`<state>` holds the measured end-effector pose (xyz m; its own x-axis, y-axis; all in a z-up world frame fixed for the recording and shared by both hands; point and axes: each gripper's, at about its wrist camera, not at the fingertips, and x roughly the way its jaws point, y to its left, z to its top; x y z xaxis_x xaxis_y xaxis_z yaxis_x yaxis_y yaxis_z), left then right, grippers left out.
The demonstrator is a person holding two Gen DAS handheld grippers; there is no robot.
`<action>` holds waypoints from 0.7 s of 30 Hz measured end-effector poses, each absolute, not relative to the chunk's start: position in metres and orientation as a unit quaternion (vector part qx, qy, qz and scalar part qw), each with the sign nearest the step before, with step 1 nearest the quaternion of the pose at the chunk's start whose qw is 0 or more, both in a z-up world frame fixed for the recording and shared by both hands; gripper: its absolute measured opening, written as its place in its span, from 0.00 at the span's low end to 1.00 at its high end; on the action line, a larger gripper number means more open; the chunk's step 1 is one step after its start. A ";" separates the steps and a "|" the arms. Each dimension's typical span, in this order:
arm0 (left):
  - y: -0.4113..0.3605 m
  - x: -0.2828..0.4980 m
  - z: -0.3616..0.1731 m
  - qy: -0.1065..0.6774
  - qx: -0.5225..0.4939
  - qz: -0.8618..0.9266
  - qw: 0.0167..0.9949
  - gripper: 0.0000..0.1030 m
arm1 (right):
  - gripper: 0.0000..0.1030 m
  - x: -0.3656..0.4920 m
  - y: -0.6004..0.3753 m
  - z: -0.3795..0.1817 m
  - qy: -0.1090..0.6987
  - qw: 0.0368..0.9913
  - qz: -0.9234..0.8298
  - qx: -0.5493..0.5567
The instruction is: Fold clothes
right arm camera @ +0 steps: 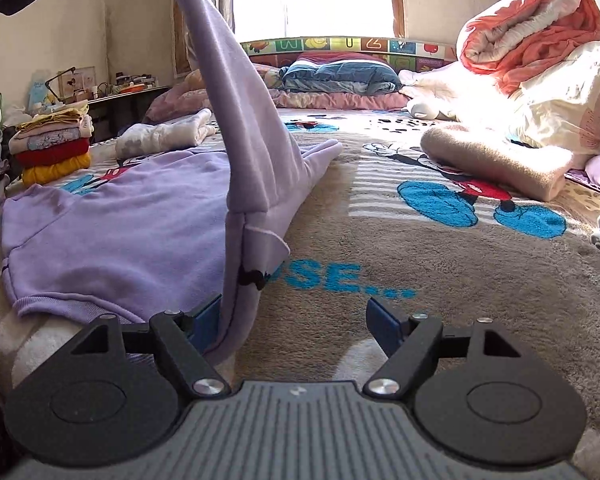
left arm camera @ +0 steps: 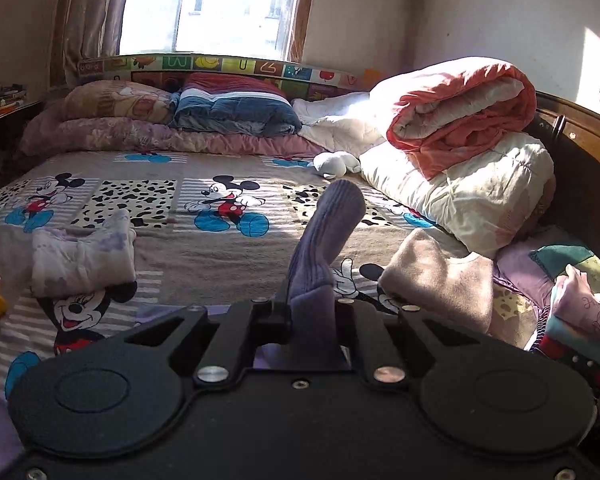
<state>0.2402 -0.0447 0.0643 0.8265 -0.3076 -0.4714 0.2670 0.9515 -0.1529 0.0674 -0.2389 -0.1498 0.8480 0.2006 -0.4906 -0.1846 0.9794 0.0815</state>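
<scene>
Pinching the lilac sweatshirt's cuff (left arm camera: 320, 240) in our left gripper (left arm camera: 312, 308), our right gripper (right arm camera: 296, 320) gapes wide beside its hem.

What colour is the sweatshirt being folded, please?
Light purple sweatshirt; it shows best in the right wrist view.

Home bedroom: bed (left arm camera: 220, 248), quilts (left arm camera: 460, 152), window (left arm camera: 212, 4).

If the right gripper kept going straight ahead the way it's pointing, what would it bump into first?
Probably just the Mickey Mouse blanket. The right gripper is open and points low across bare blanket, with the purple sweatshirt off to its left and the beige folded cloth to the right. Depth is hard to judge.
</scene>
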 end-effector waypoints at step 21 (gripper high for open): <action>0.086 0.223 -0.029 0.282 -0.111 -0.108 0.947 0.08 | 0.72 0.067 -0.223 -0.156 0.265 0.959 0.092 -0.031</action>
